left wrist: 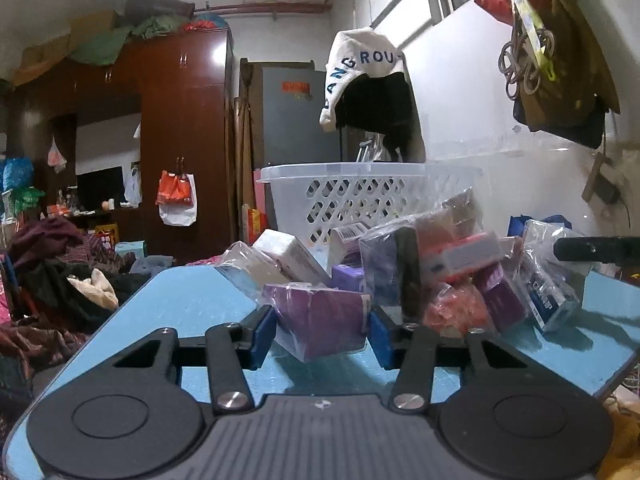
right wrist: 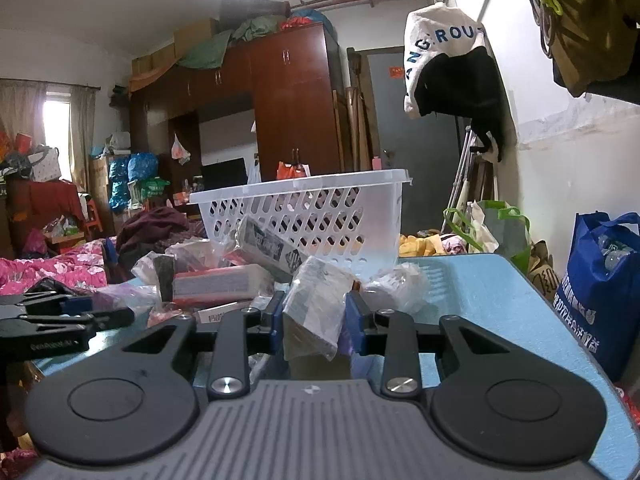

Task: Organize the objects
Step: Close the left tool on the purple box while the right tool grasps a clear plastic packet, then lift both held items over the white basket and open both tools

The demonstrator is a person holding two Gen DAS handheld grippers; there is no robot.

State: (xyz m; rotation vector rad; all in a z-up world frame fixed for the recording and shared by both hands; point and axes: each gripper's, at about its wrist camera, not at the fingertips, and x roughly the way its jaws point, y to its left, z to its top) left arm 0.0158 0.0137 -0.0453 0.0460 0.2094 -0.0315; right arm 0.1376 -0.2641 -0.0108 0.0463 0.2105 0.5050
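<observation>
A pile of plastic-wrapped boxes and packets (left wrist: pixel 440 256) lies on a light blue table (left wrist: pixel 180 304) in front of a white perforated basket (left wrist: pixel 348 188). My left gripper (left wrist: pixel 320 330) has its blue pads (left wrist: pixel 262 334) pressed on both sides of a purple wrapped box (left wrist: pixel 320 312) at the near edge of the pile. In the right wrist view, my right gripper (right wrist: pixel 316 314) is shut on a grey-brown packet in clear plastic (right wrist: pixel 316 300) that stands upright between its pads (right wrist: pixel 358 316). The basket (right wrist: pixel 304 208) stands just behind it. The left gripper's fingers (right wrist: pixel 80 316) show at the far left.
A white and black garment (left wrist: pixel 372 80) hangs on the wall above the basket. A blue shopping bag (right wrist: pixel 604 288) and a green-handled bag (right wrist: pixel 496 224) stand right of the table (right wrist: pixel 480 280). Clothes are heaped on the left (left wrist: pixel 60 272). A brown wardrobe (right wrist: pixel 296 100) stands behind.
</observation>
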